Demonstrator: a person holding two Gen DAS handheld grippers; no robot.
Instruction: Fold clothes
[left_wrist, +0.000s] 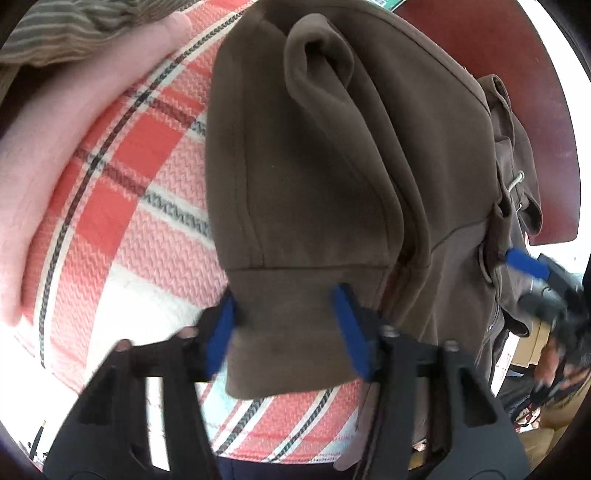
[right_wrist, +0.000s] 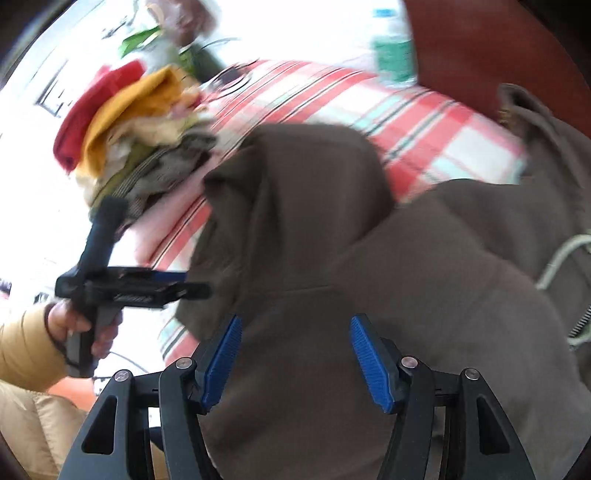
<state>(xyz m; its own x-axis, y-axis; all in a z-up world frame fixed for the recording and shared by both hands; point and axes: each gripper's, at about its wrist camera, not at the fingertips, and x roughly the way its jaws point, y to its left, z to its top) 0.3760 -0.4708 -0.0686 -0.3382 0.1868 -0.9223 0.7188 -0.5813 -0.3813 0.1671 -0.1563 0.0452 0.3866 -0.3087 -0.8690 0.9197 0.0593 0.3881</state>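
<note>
Hoodie (left_wrist: 332, 155) lies on the plaid cloth (left_wrist: 140, 177), its cuff (left_wrist: 288, 332) between the left gripper (left_wrist: 288, 328)'s parted, non-pinching pads, the right gripper (right_wrist: 295, 358) released above its body, so closing askew could drag the fold loose.

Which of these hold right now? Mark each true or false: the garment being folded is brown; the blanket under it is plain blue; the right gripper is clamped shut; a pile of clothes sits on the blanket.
1. The hoodie is brown: true.
2. The blanket is plain blue: false, it is red and white plaid.
3. The right gripper is clamped shut: false, it is open over the fabric.
4. A clothes pile sits on the blanket: true.
</note>
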